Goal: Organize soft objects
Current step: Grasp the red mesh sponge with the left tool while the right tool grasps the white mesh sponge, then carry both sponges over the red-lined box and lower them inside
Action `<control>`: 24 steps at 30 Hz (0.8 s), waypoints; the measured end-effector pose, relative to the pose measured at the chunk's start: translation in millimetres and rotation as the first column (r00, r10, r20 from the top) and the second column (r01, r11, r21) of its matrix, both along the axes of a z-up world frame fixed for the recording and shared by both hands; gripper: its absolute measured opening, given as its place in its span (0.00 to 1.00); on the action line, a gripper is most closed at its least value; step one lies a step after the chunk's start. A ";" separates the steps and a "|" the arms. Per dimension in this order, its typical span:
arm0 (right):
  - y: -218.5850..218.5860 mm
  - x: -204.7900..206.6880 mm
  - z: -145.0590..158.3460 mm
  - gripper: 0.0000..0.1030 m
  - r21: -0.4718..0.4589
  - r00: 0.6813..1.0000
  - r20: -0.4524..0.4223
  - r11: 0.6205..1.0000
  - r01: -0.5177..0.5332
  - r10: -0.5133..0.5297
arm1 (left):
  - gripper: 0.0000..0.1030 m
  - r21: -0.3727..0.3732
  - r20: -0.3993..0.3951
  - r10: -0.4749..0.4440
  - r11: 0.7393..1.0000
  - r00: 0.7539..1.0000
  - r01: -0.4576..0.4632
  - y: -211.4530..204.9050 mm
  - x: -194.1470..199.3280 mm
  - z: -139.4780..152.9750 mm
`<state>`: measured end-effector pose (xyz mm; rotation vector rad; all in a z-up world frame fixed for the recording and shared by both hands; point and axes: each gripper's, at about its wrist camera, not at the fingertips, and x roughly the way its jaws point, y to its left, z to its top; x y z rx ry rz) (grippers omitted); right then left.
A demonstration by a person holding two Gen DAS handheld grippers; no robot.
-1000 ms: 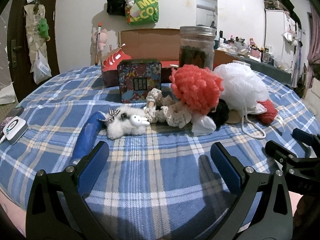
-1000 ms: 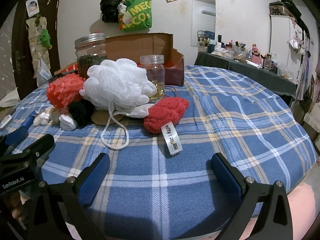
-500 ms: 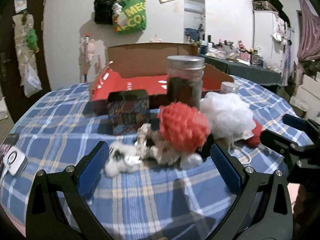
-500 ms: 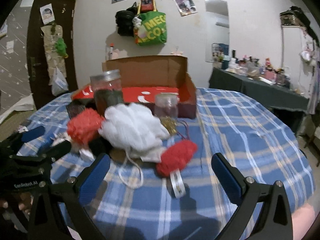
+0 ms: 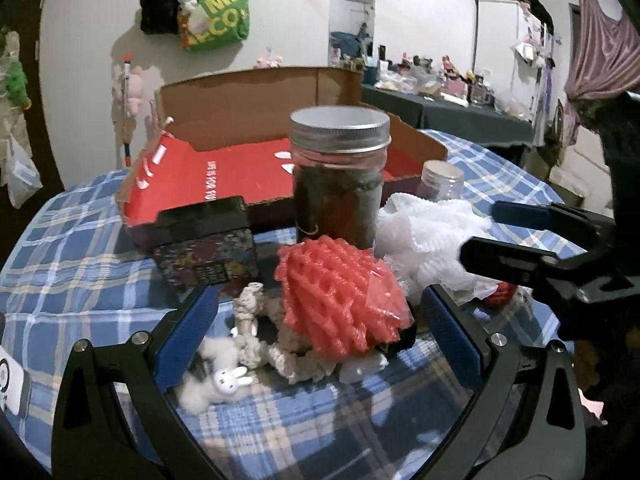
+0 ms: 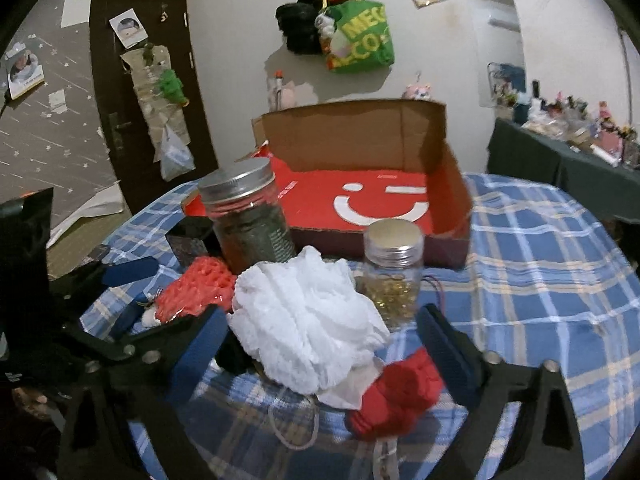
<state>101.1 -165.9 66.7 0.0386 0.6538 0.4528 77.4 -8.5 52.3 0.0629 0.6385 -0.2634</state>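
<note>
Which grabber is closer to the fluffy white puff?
Right. The right gripper frames the white puff, jaws closing but not touching. The left gripper is beside it, around the red mesh ball.

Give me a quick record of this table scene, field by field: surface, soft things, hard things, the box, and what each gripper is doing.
surface: blue plaid tablecloth
soft things: white mesh pouf, coral foam net, red knitted piece, small white bunny plush, all clustered together
hard things: large dark-filled jar, small jar of gold bits, patterned tin
box: open red cardboard box, nothing visible inside
left gripper: jaws open, framing the coral net, holding nothing
right gripper: jaws closing, pouf between them, not yet pressed
</note>
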 end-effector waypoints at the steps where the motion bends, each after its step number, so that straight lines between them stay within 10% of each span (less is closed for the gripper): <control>1: 0.0 4.1 -2.5 0.82 0.008 1.000 -0.019 1.000 -0.015 0.016 | 0.96 -0.003 -0.004 -0.009 1.000 1.000 0.009 -0.7 1.2 -1.3; 5: 3.1 11.5 -14.2 0.53 0.043 0.994 -0.075 0.996 -0.078 0.081 | 0.49 -0.009 -0.044 -0.057 0.998 0.997 0.057 -4.1 5.9 -8.1; 11: 2.1 -4.0 -12.4 0.23 0.052 0.995 -0.045 0.995 -0.089 0.092 | 0.43 -0.040 -0.034 -0.067 0.997 0.997 0.066 1.9 -1.2 -3.8; 24: -12.6 -37.8 18.7 0.20 0.092 0.998 0.052 0.995 -0.024 0.019 | 0.43 -0.008 0.057 -0.013 1.000 0.998 0.013 22.8 -19.9 29.4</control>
